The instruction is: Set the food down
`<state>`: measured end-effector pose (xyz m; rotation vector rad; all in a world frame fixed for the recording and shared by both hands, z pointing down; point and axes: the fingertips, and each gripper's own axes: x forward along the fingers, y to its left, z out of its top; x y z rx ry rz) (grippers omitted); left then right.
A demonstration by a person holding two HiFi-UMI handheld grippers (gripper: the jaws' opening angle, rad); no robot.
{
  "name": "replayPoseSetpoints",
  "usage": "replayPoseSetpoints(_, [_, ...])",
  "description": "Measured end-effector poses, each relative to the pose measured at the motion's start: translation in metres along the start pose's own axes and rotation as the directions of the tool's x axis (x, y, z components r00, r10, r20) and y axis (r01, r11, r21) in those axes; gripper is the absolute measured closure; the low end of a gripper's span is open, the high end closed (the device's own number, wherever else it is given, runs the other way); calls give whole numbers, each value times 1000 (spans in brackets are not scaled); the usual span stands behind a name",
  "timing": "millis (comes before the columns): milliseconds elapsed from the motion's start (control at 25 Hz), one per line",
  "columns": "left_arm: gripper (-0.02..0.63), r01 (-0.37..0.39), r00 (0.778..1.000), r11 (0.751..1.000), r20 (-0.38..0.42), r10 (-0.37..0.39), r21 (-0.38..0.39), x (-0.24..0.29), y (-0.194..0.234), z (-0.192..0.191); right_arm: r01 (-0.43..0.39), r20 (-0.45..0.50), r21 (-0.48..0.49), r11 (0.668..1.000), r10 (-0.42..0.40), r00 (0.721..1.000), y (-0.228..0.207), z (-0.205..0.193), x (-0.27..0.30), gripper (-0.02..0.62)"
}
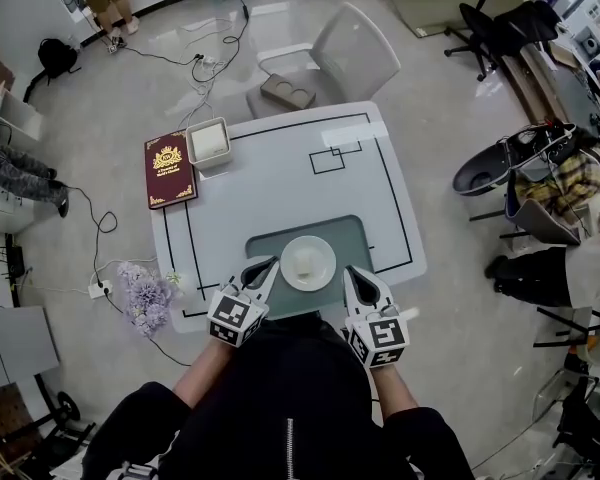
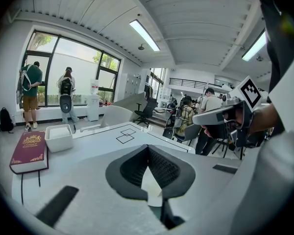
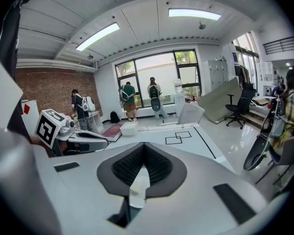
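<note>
From the head view I count two grippers and one plate [image 1: 325, 251]. The plate sits flat on the single grey-green mat [image 1: 270, 240] at the near edge of the table [image 1: 280, 193], with one pale portion of food [image 1: 303, 264] on it. My left gripper [image 1: 270, 264] lies just beside the plate's left rim and my right gripper [image 1: 349, 271] just beside its right rim, both angled in towards it. I cannot tell whether either tip touches the rim. Further up the table I see one dark red book [image 1: 170, 170] and, just beside it, one white box [image 1: 209, 143]. There is also one pale chair [image 1: 352, 58] at the far side and one bunch of purple flowers [image 1: 148, 298] on the floor to the left. In the left gripper view the two dark pads come together at their tips. White from the plate and a sliver of the mat show through the wedge-shaped gap behind them. The book and the box lie far left, the right gripper is at the right, and two people stand at the window, one person in a green top [image 2: 29, 84] and one person with a dark backpack [image 2: 66, 93]. In the right gripper view the two pads likewise meet at the tips, with the same white showing in the gap. The left gripper is at the left, and a third person with a pale backpack [image 3: 81, 105] stands near the brick wall.
</note>
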<state>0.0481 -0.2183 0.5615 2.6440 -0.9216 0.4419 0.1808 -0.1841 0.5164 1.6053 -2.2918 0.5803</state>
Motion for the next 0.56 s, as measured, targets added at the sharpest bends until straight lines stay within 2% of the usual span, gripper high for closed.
replayPoseSetpoints(560, [600,-1,1000,1000,7,1,-12,-5,-2,-1,-14,-5,7,1000,15,1000,6,-1,-5,586])
